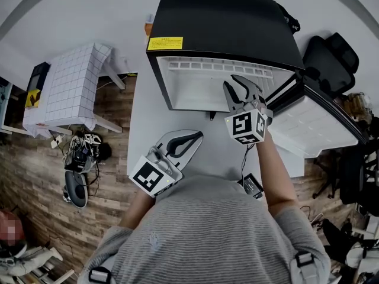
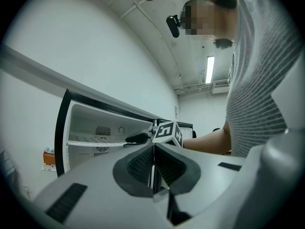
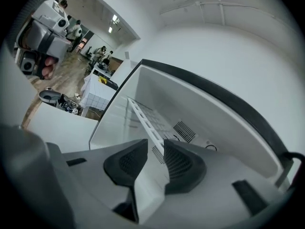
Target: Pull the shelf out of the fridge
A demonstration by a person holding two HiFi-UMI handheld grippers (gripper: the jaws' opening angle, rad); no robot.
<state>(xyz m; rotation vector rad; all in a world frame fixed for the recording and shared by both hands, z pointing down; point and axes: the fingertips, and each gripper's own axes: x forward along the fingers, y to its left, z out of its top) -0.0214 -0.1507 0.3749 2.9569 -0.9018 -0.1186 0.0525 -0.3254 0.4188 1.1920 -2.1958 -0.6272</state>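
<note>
A black mini fridge (image 1: 225,22) stands on a white table (image 1: 145,129), its door (image 1: 314,120) swung open to the right. The white shelf (image 1: 207,65) lies across the upper part of the white interior. My right gripper (image 1: 240,87) reaches into the opening. In the right gripper view the shelf's front edge (image 3: 143,116) runs in between the jaws and fills the gap, so the right gripper (image 3: 155,161) is shut on it. The left gripper view shows its fingers (image 2: 136,138) at the shelf's front edge (image 2: 95,142). My left gripper (image 1: 188,139) is shut and empty (image 2: 153,163), held over the table near the person's body.
A small table with a checked cloth (image 1: 71,87) stands on the wooden floor at the left. Shoes and cables (image 1: 80,152) lie below it. A black chair (image 1: 328,58) is behind the open door. A small dark device (image 1: 251,185) with a cable lies on the table's near edge.
</note>
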